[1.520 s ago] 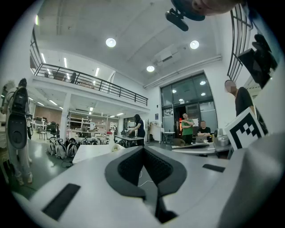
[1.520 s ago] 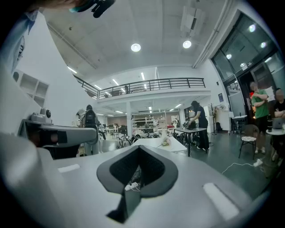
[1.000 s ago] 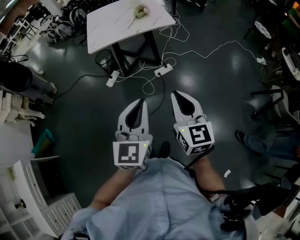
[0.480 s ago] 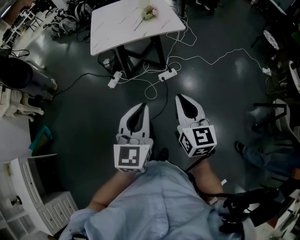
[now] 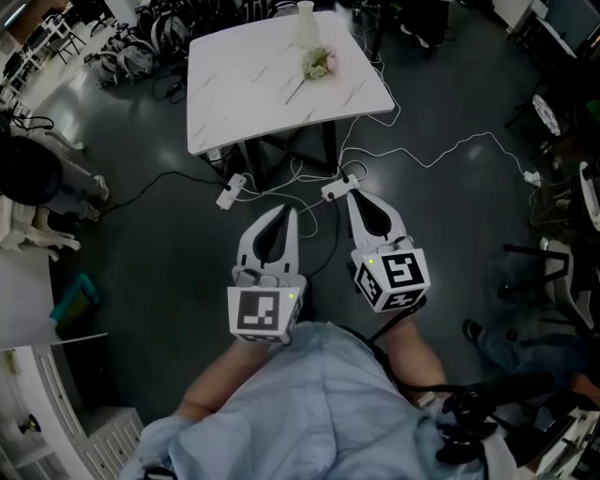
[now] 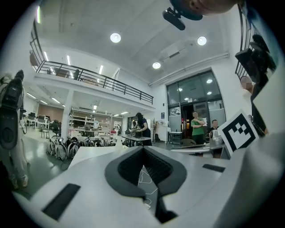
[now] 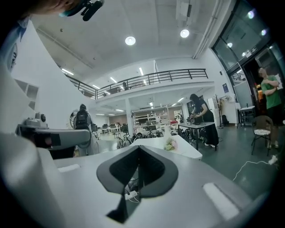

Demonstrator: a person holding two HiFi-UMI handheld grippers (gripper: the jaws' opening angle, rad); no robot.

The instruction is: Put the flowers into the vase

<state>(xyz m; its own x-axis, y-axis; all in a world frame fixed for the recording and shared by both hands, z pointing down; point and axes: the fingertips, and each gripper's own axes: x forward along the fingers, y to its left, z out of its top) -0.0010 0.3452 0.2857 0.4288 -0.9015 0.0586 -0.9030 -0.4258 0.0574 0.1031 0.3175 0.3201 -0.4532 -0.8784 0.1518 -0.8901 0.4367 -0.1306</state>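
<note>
— Where are the flowers right now?
— I see the flowers (image 5: 319,64) lying on the white bench (image 5: 244,94) ahead of me, near the vase (image 5: 306,21), which stands upright at the bench's far edge.
— And your tools?
— My left tool (image 5: 281,210) is clenched with nothing between its jaws. My right tool (image 5: 360,193) is clenched and empty too. They sit side by side over the dark floor (image 5: 159,244), well short of the bench, with a power strip (image 5: 230,189) lying just ahead of them.
</note>
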